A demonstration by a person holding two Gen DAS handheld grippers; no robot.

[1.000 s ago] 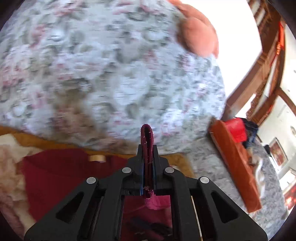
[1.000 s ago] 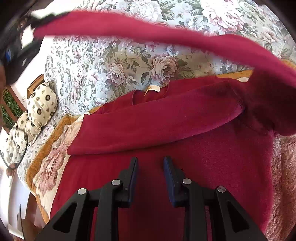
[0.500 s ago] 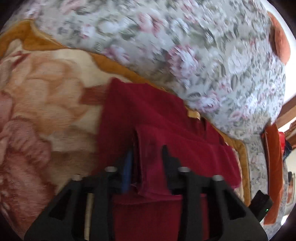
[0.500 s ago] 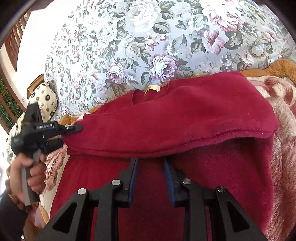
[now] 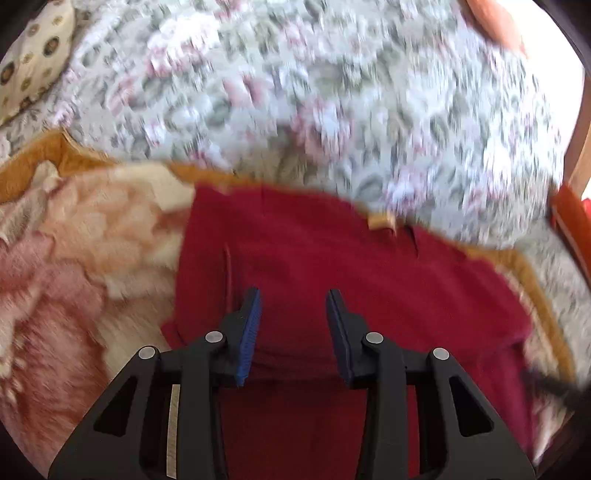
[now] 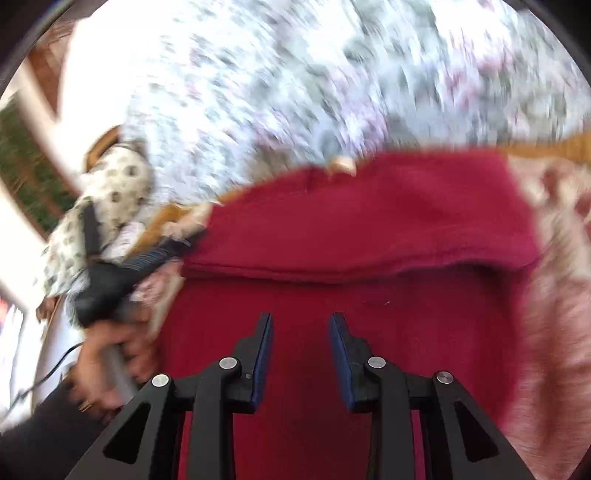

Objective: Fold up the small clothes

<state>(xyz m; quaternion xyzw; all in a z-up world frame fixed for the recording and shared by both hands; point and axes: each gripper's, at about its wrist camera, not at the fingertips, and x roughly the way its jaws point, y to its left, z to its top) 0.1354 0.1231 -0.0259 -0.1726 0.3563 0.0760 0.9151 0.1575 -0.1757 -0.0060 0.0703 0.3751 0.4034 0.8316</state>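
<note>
A dark red sweater lies flat on a plush floral blanket, its sleeves folded across the chest and its neck label at the far edge. My left gripper is open and empty just above the sweater. In the right wrist view the sweater shows the folded sleeve edge across its middle. My right gripper is open and empty over the lower body. The left gripper shows at the sweater's left edge, held by a hand. Both views are blurred.
A floral bedspread rises behind the blanket. A spotted cushion lies at the left, also in the left wrist view. An orange pillow and wooden furniture sit at the right.
My left gripper carried the sleeve across, opened and let go of it; the sleeve now lies folded over the chest. Both grippers are moving, the right one still open.
</note>
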